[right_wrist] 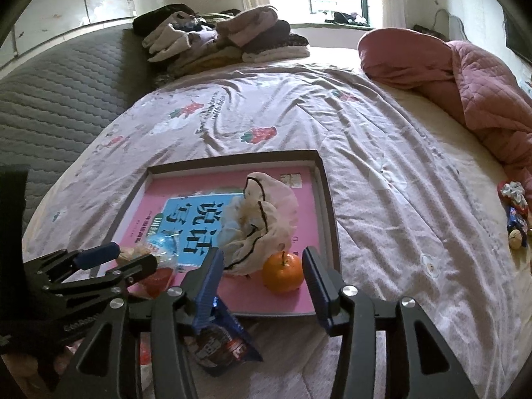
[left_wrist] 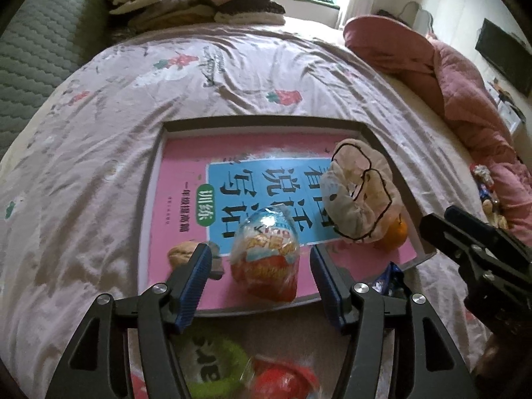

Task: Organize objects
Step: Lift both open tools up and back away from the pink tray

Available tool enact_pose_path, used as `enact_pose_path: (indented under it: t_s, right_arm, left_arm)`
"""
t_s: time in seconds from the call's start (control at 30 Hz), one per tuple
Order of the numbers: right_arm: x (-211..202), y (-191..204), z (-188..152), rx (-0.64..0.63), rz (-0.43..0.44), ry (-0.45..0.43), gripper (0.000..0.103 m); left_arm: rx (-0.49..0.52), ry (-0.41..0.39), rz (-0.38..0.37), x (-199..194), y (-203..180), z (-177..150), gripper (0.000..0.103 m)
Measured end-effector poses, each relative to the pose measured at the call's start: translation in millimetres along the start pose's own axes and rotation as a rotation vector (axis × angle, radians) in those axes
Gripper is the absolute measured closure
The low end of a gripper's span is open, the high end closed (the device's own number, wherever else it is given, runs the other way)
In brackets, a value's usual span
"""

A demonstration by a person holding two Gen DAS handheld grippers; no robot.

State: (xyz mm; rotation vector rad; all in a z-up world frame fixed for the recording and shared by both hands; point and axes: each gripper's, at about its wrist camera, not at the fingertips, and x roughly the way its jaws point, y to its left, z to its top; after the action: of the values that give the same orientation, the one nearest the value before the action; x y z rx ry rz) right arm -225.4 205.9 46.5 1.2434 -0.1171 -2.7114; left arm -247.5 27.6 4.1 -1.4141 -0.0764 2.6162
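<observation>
The shallow tray [left_wrist: 156, 179] lies on the bedspread [left_wrist: 99, 166] and holds a pink book [left_wrist: 186, 173] that covers its floor.

Left gripper [left_wrist: 261, 262]: jaws apart, pads clear of any object. The foil-wrapped egg [left_wrist: 266, 252] stands on the book between the two blue pads [left_wrist: 196, 282], with a gap on each side. A walnut [left_wrist: 181, 254] rests on the book at 9 o'clock from the egg, just beside the left pad.

Right gripper [right_wrist: 262, 276]: jaws apart, nothing clamped. The orange [right_wrist: 283, 272] sits on the book between its fingers, nearer the right one, at the tray's near right corner. A crumpled cloth [right_wrist: 266, 222] with a black outline lies at 11 o'clock from the orange, touching it.

A dark blue snack packet [right_wrist: 222, 339] lies on the bedspread outside the tray's near edge, under the right gripper's left finger.

A green item [left_wrist: 212, 362] and a red wrapped item [left_wrist: 282, 379] lie at 6 o'clock from the tray, below the left gripper. Folded clothes [right_wrist: 226, 36] are stacked at 12 o'clock, far from the tray. A pink quilt [right_wrist: 465, 76] lies at 2 o'clock.
</observation>
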Motion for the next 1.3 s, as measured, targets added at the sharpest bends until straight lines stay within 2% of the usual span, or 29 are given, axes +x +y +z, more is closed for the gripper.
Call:
enact_pose_path:
  t_s: [0.5,0.63,1.3]
  right_arm:
    - [-39,19,-4,-0.026,0.038,-0.069,0.052]
    - [-49,23,-6,-0.031,0.048,-0.086,0.047]
    - [-93,35,-10,-0.039,0.054,-0.167,0.042]
  left_arm:
    - [-0.047,-0.075,0.027,-53,27,-19,0.040]
    - [-0.066,-0.098,0.029,-68,34,-26,0.040]
    - [-0.104,-0.179,0.002,-118,52,-47,0.040]
